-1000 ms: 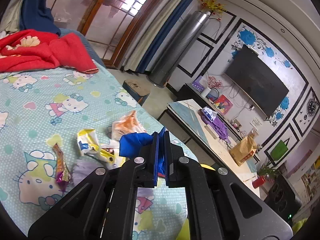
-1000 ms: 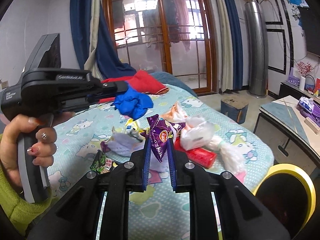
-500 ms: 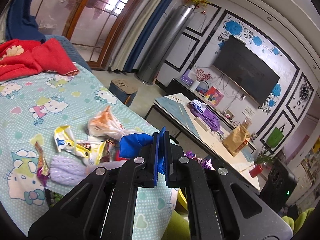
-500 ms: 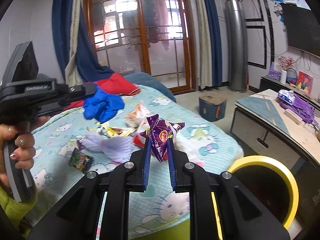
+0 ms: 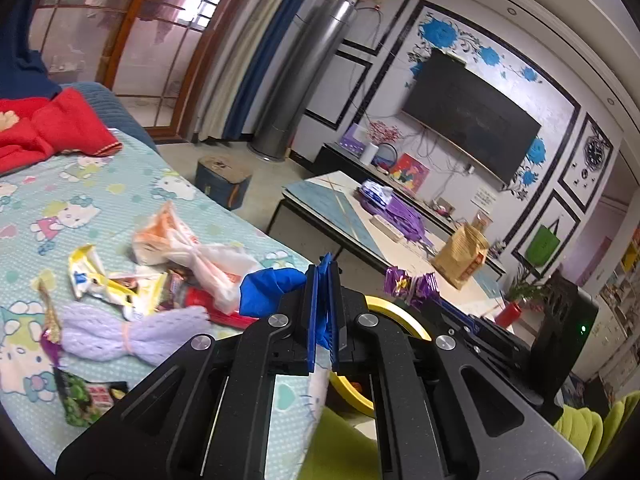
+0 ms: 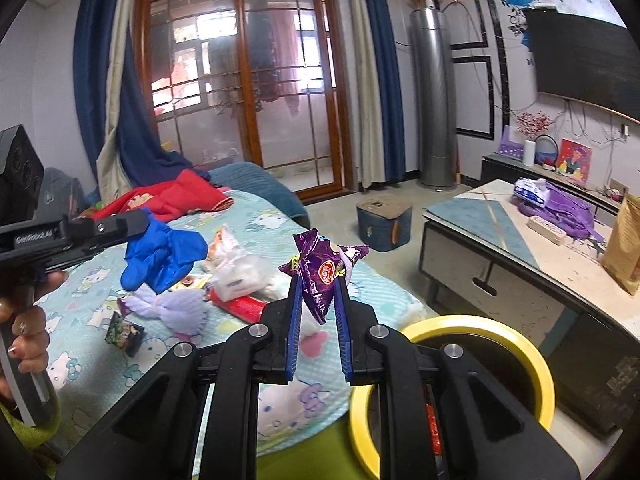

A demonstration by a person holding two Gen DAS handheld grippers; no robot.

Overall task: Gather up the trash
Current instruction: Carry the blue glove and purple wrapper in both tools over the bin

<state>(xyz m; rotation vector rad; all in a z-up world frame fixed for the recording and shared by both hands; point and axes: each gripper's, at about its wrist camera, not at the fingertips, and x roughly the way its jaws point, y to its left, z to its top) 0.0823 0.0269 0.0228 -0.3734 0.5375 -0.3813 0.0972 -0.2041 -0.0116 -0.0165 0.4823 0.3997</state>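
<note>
Both grippers carried from bed edge toward yellow-rimmed bin: left gripper pinching blue glove, right gripper pinching purple wrapper; drop next.

Both my grippers have swung right, away from the litter on the cartoon-print bedsheet and toward the yellow-rimmed round bin. A second ago that bin was only an arc at the right edge of my right view; now its rim lies just below my right gripper and its crinkled purple foil wrapper. In my left view, the right gripper and wrapper have appeared right of my left gripper with its crumpled blue glove.
</note>
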